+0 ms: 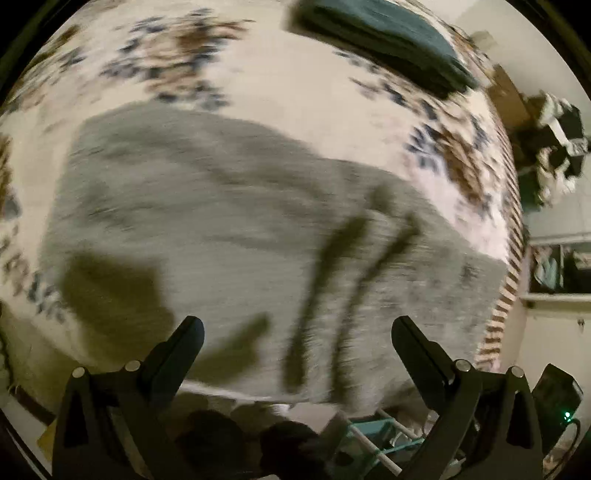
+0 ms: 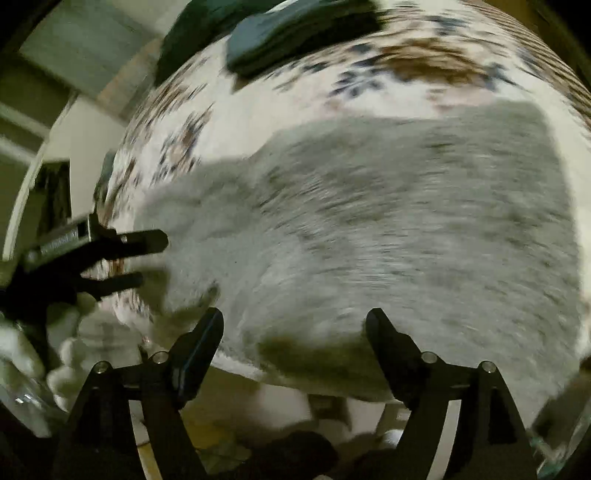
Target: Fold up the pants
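Observation:
The grey pants [image 1: 229,229] lie flat on a floral sheet [image 1: 280,92], blurred by motion in both views. In the left wrist view my left gripper [image 1: 297,328] hovers over the near edge of the pants, open, with nothing between its fingers; their shadows fall on the cloth. In the right wrist view my right gripper [image 2: 295,317] is open above the near edge of the pants [image 2: 388,229], holding nothing. The left gripper [image 2: 147,258] also shows there, at the left end of the pants, held by a white-gloved hand [image 2: 74,354].
A folded dark green garment [image 1: 380,40] [image 2: 295,26] lies on the sheet beyond the pants. The sheet's striped edge [image 1: 509,280] drops off at the right. A teal and white rack [image 1: 373,439] stands below the near edge. Cluttered furniture [image 1: 554,140] lies further off.

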The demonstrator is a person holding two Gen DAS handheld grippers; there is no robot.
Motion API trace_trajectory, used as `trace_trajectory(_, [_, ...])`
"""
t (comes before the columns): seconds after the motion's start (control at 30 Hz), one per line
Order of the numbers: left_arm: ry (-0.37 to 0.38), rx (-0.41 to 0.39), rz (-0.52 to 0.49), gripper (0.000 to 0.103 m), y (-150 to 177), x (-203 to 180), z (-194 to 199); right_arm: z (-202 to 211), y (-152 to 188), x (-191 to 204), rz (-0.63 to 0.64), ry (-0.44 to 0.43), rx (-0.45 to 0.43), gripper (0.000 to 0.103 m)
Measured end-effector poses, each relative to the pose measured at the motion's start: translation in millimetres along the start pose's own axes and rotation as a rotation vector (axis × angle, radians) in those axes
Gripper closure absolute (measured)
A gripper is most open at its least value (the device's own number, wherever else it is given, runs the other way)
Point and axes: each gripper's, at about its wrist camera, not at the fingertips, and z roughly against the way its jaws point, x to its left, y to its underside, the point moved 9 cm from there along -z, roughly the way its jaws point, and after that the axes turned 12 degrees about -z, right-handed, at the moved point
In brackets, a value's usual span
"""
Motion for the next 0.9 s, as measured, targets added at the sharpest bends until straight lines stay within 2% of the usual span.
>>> trace_trajectory(0.07, [0.01, -0.002, -0.039, 0.0, -10, -22, -12, 17, -9, -27, -0.077, 0.026, -0.028, 0.022])
trace_trajectory(0.2, [-0.055, 0.011, -0.129, 0.0, -34, -54, -53, 33, -27, -72, -0.164, 0.117, -0.058, 0.021])
trace_trajectory(0.23, [-0.071, 0.011, -0.152, 0.009, -39, -59, -63, 35, -31, -82, -0.194, 0.129, -0.063, 0.021])
trace_trajectory(0.27, [-0.083, 0.007, -0.166, 0.019, -44, -63, -70, 37, -37, -94, -0.228, 0.131, -0.066, 0.021])
trace_trajectory(0.33, [-0.087, 0.004, -0.198, 0.091, -51, -69, -82, 35, -45, -106, -0.268, 0.123, -0.069, 0.021])
trace_trajectory(0.37, [-0.078, 0.007, -0.199, 0.091, -52, -70, -81, 31, -47, -113, -0.278, 0.131, -0.073, 0.021])
trace_trajectory(0.47, [-0.067, -0.063, -0.21, 0.092, -55, -69, -55, 38, -41, -128, -0.298, 0.138, -0.067, 0.021])
trace_trajectory(0.57, [-0.034, -0.053, -0.145, 0.092, -53, -53, -37, 38, -36, -127, -0.319, 0.116, -0.055, 0.021])
trace_trajectory(0.67, [-0.058, -0.038, -0.121, 0.092, -54, -38, -37, 37, -25, -120, -0.34, 0.084, -0.031, 0.021])
trace_trajectory(0.8, [-0.066, -0.024, -0.128, 0.092, -56, -33, -42, 28, -3, -101, -0.419, -0.003, 0.04, 0.021])
trace_trajectory(0.9, [-0.079, -0.013, -0.165, 0.092, -57, -39, -48, 11, 15, -85, -0.543, -0.123, 0.113, 0.021])
